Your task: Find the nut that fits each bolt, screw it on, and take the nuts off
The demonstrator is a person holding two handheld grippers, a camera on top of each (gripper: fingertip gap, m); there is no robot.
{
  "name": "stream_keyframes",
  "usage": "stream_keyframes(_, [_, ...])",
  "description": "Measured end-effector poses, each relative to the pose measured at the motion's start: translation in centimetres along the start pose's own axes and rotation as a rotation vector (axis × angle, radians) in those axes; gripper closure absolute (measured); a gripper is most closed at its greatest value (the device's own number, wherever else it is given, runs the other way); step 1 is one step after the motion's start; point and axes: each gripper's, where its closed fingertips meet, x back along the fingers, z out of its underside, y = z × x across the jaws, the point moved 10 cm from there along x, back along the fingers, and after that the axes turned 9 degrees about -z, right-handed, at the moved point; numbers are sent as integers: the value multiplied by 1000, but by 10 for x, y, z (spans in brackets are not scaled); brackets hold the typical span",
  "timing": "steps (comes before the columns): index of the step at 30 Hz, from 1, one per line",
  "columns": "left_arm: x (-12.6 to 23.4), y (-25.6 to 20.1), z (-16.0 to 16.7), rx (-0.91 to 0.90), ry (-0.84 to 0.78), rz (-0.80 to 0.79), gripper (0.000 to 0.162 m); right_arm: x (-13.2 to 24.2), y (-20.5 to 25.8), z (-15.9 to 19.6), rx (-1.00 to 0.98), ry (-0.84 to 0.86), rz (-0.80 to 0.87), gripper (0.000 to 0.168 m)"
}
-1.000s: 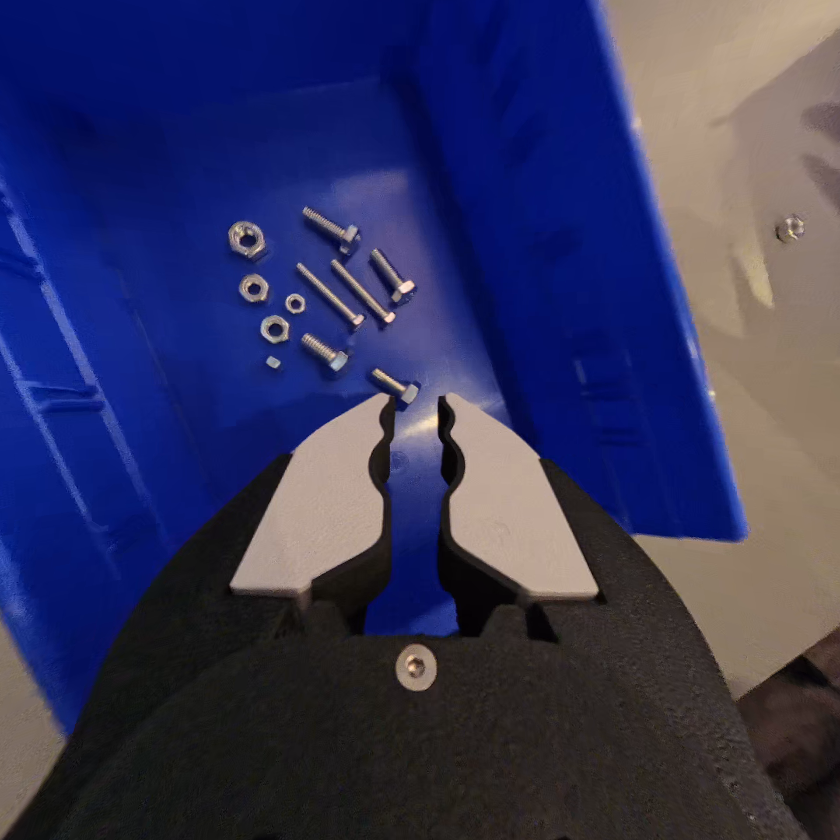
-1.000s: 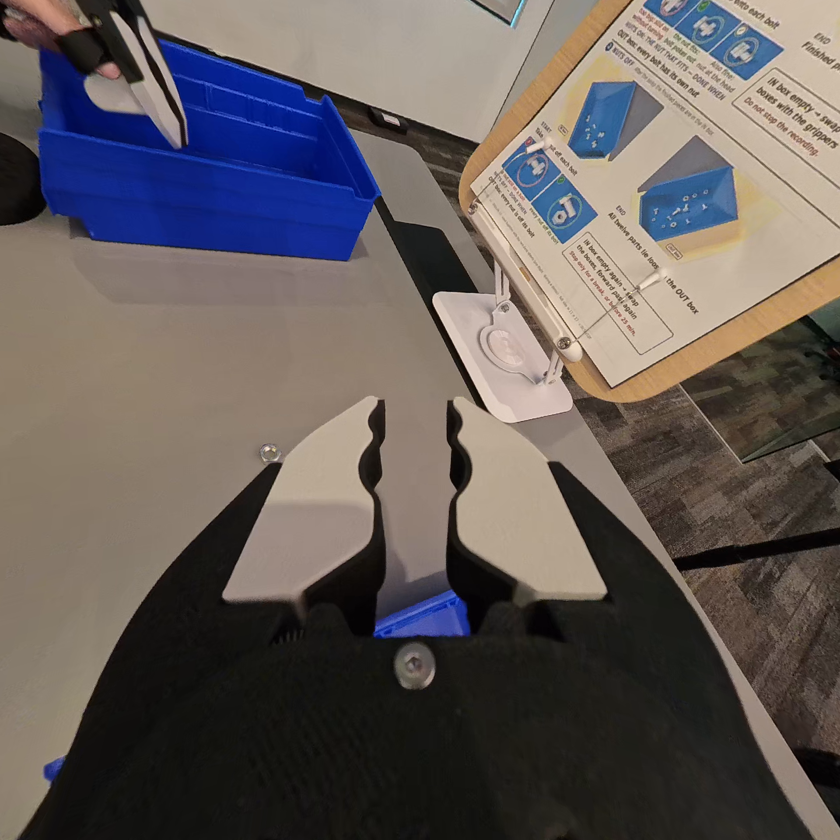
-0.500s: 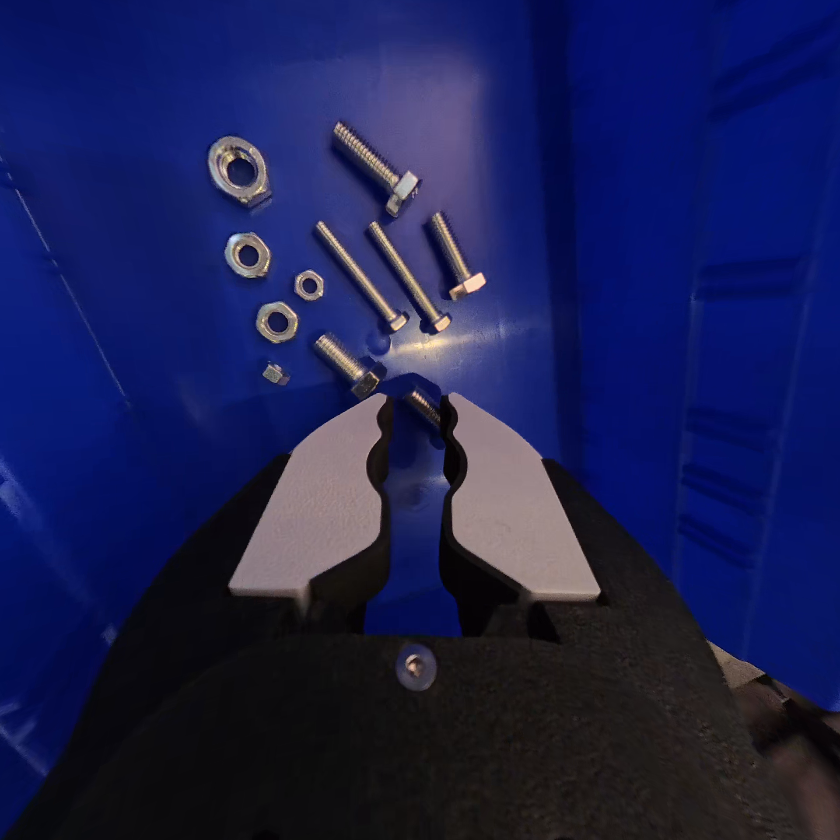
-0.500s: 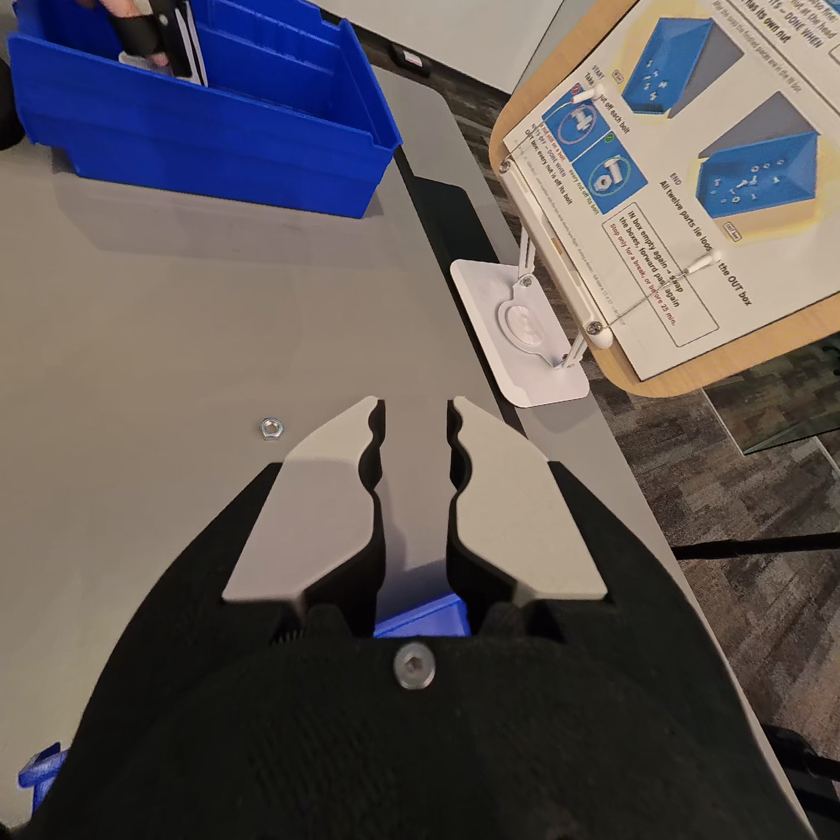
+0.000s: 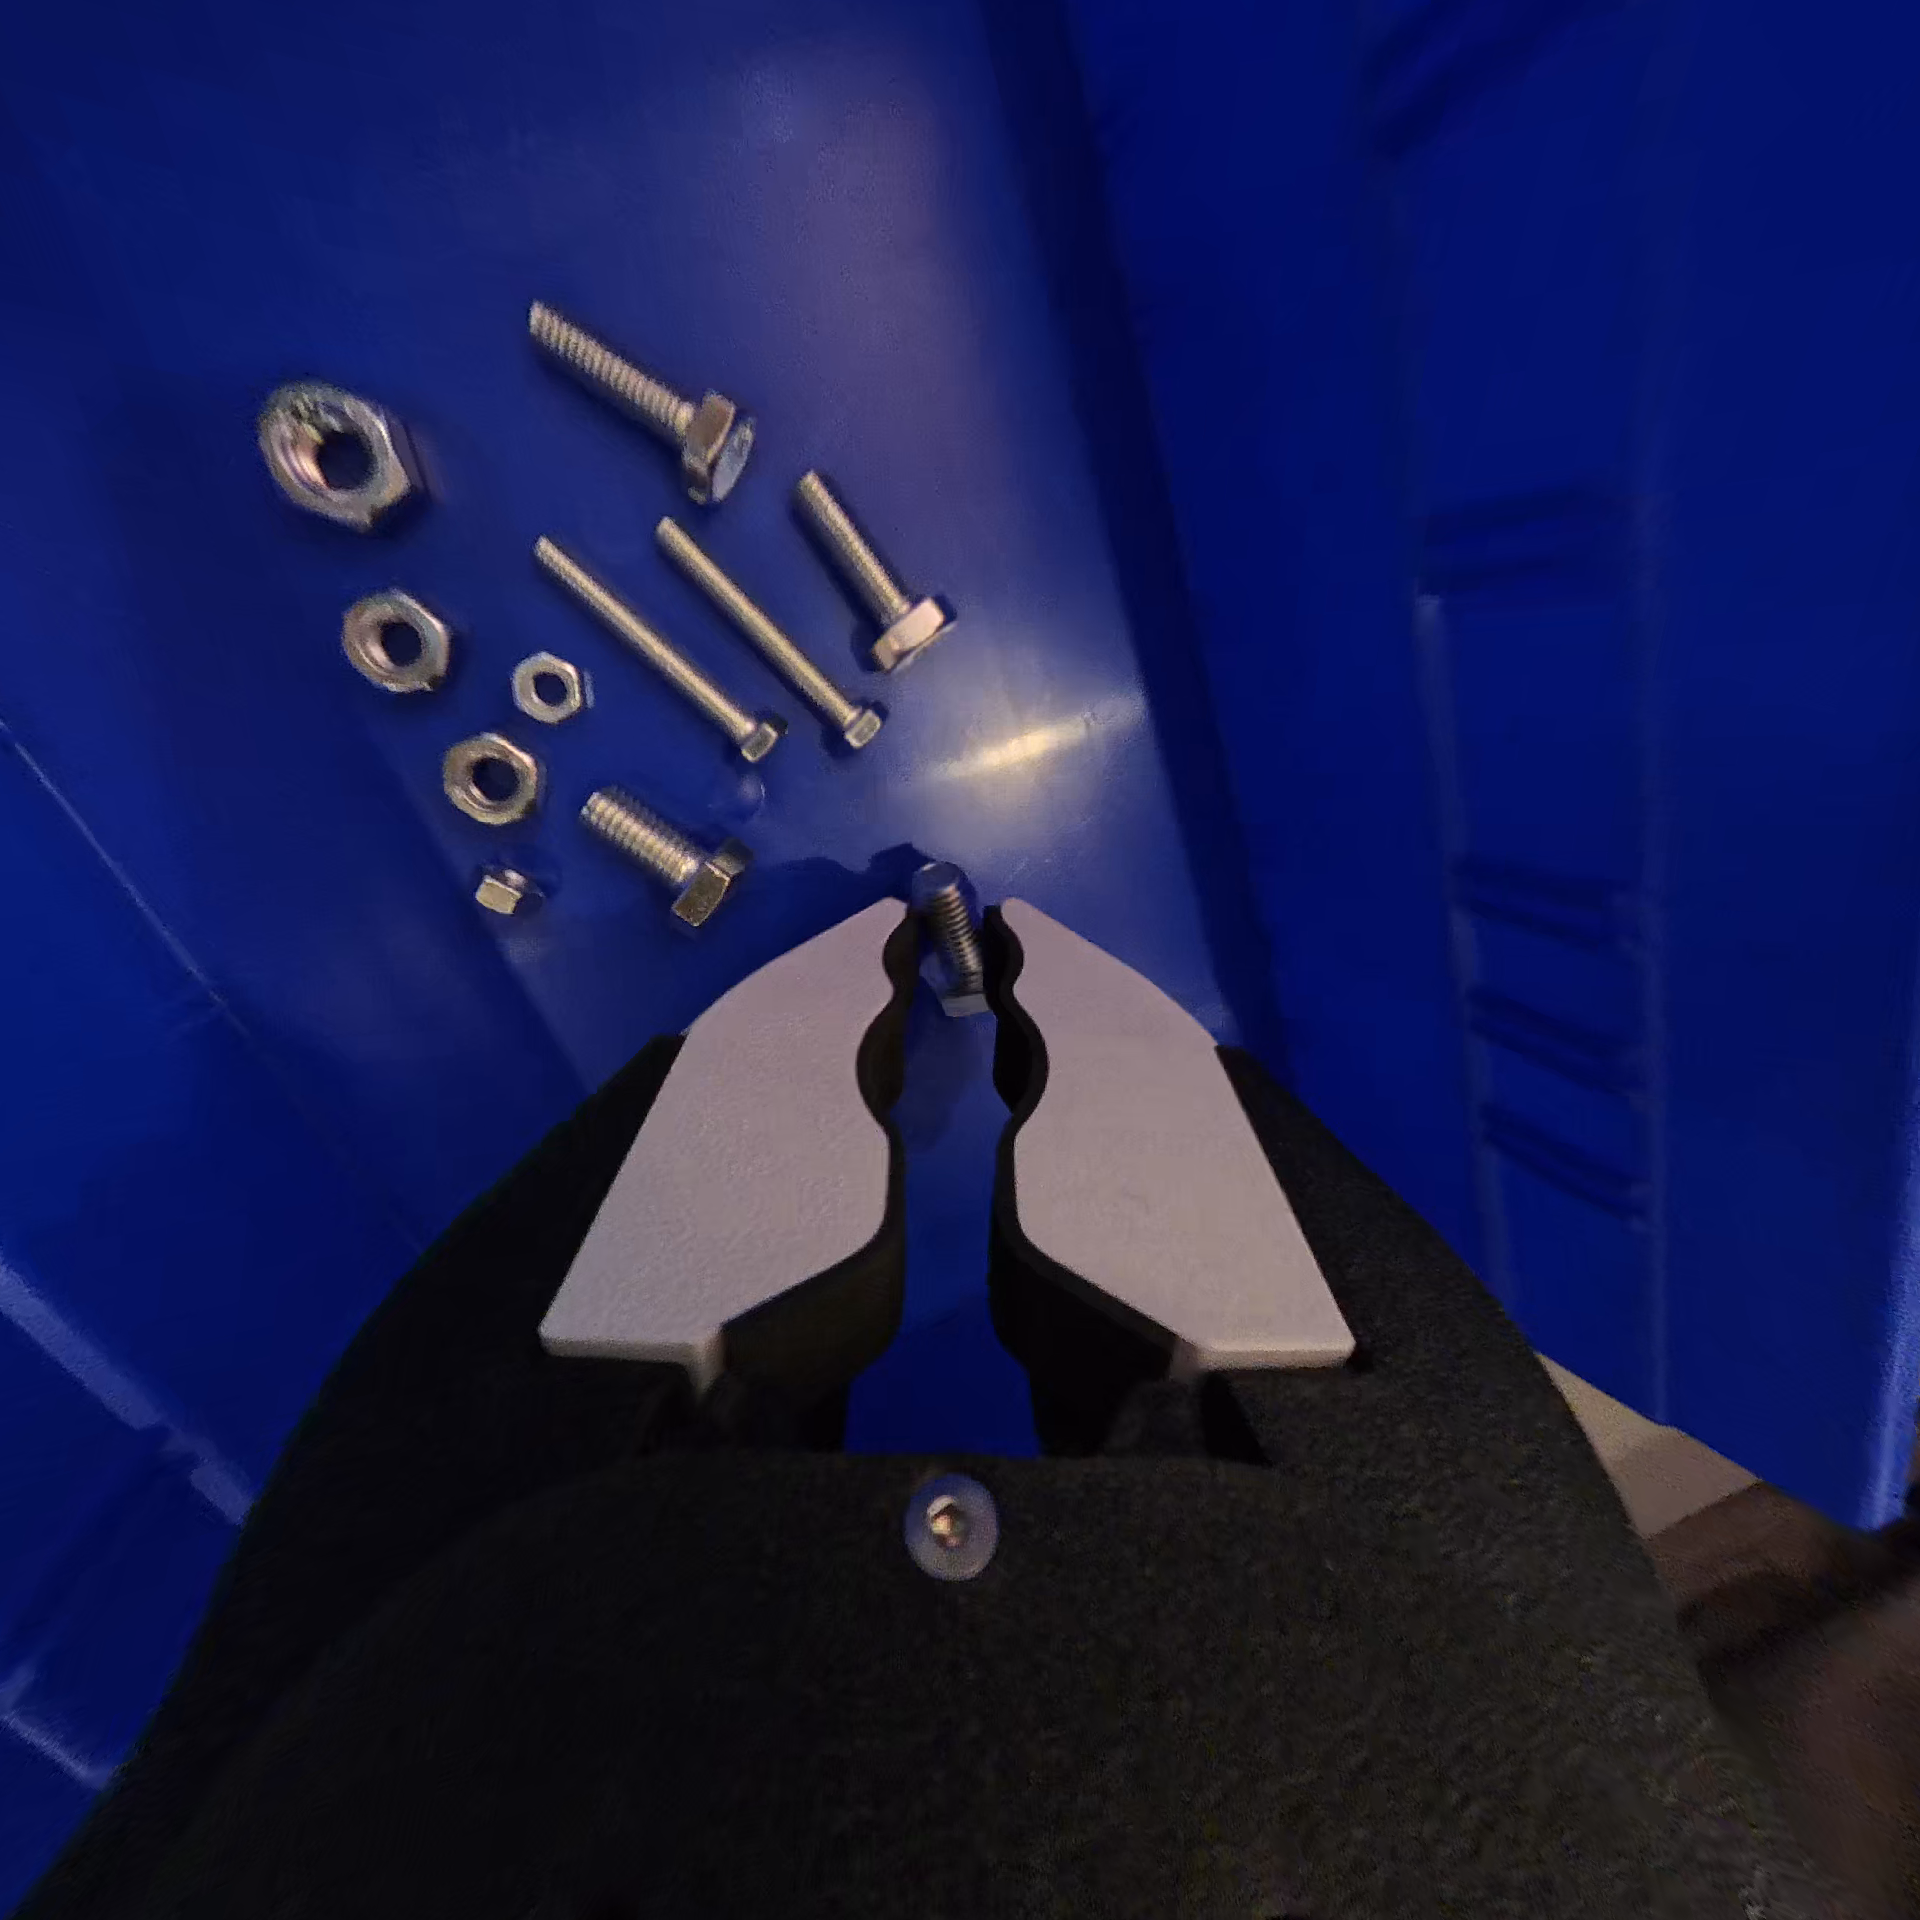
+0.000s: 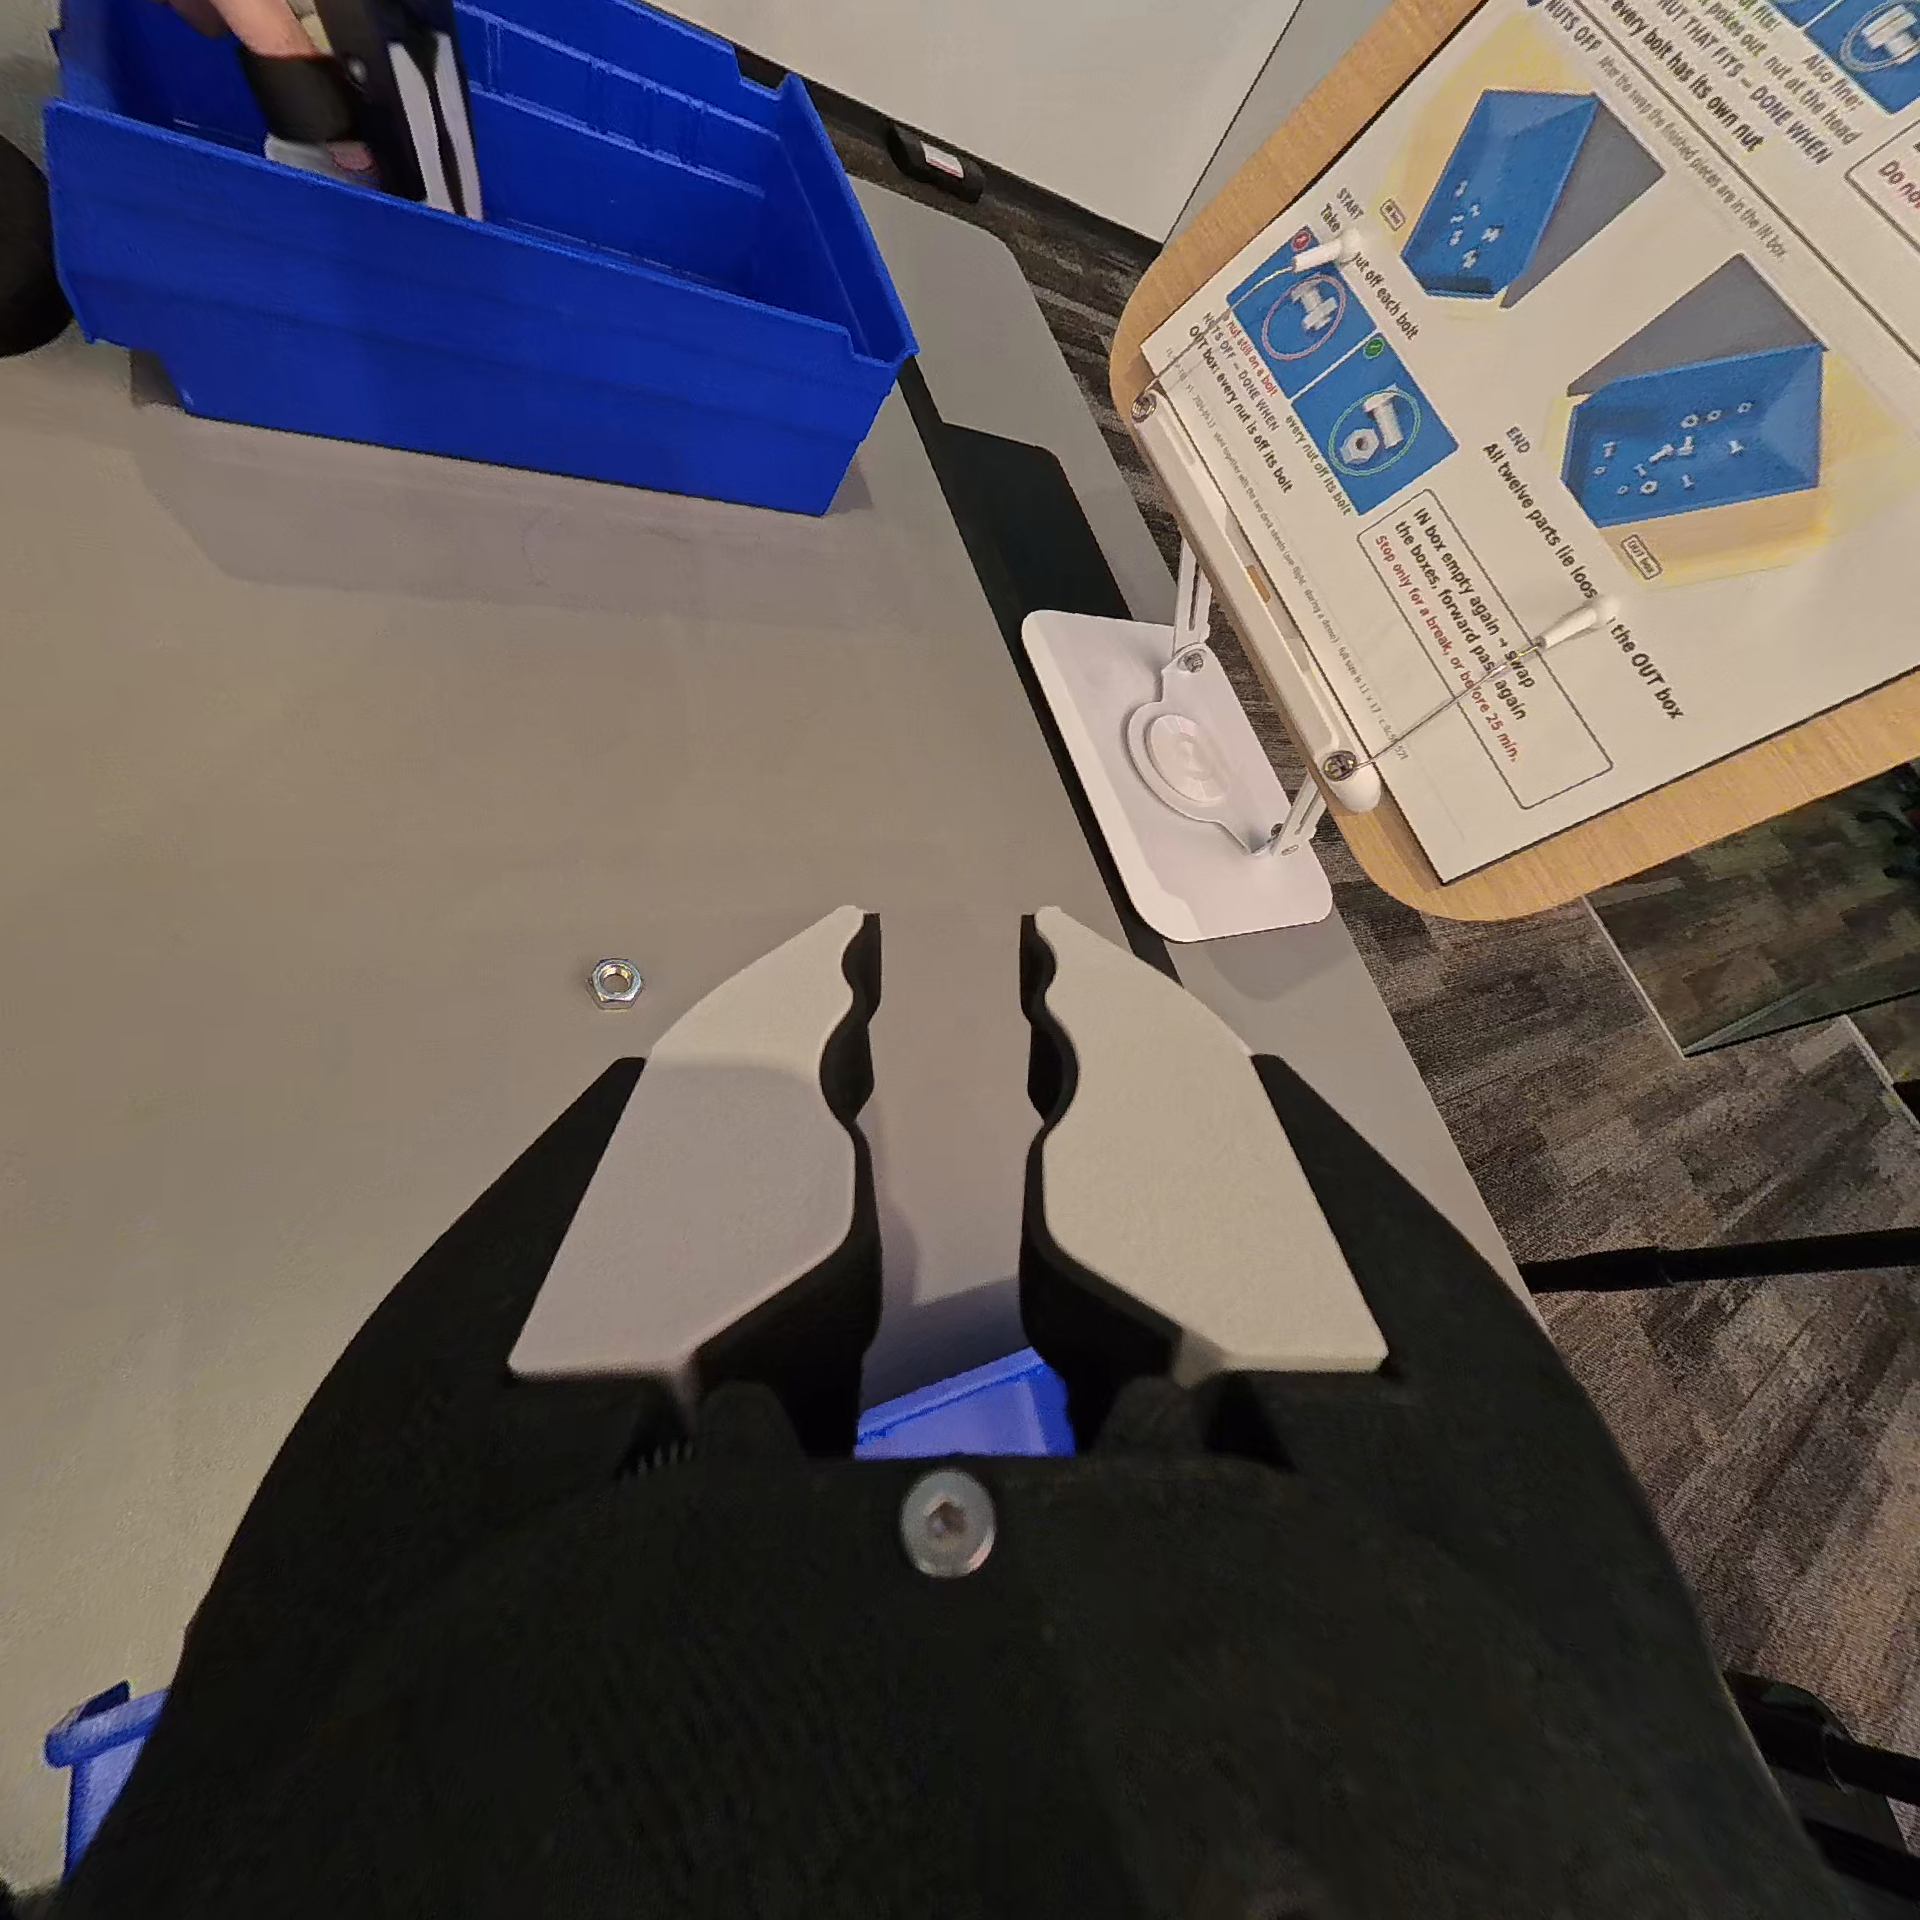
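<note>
My left gripper (image 5: 948, 914) is down inside the blue bin (image 5: 1299, 520), with its jaws closed in on a small bolt (image 5: 954, 951) whose shaft points away from me. Several loose bolts, such as a thick one (image 5: 644, 410) and a long thin one (image 5: 660, 649), lie on the bin floor ahead. Several nuts lie left of them, the largest (image 5: 338, 457) at the far left. My right gripper (image 6: 951, 925) is open and empty above the grey table (image 6: 364, 779). A single nut (image 6: 614, 983) lies on the table just left of its tips.
In the right wrist view the blue bin (image 6: 468, 343) stands at the far left of the table with the left gripper (image 6: 436, 135) in it. A white stand (image 6: 1174, 769) holds an instruction board (image 6: 1558, 416) at the right edge. A second blue bin (image 6: 966, 1403) lies under my right gripper. The gap from one gripper's tips to the other's is roughly 40 cm.
My left gripper went down into the bin to the nearest small bolt and its jaws narrowed around it; the bolt turned in line with the fingers. The right gripper drifted slightly and stayed open.
</note>
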Motion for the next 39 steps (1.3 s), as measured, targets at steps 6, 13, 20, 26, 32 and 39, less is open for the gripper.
stream_keyframes(6, [27,-3,9,-154,-295,-18,152,0,-1,2,-4,6,3,142])
stream_keyframes(13, [63,2,20,-164,-437,10,153,-4,0,3,-1,26,-4,143])
stream_keyframes(20, [112,-4,16,-172,-584,254,153,-8,0,6,-5,47,-16,143])
stream_keyframes(26, [130,-33,20,-449,-729,400,153,-9,1,6,-6,54,-17,143])
stream_keyframes(32, [137,-57,27,-658,-802,448,152,-11,1,8,-4,74,-20,143])
stream_keyframes(39, [138,-66,16,-494,-771,702,153,-11,1,9,-3,83,-23,143])
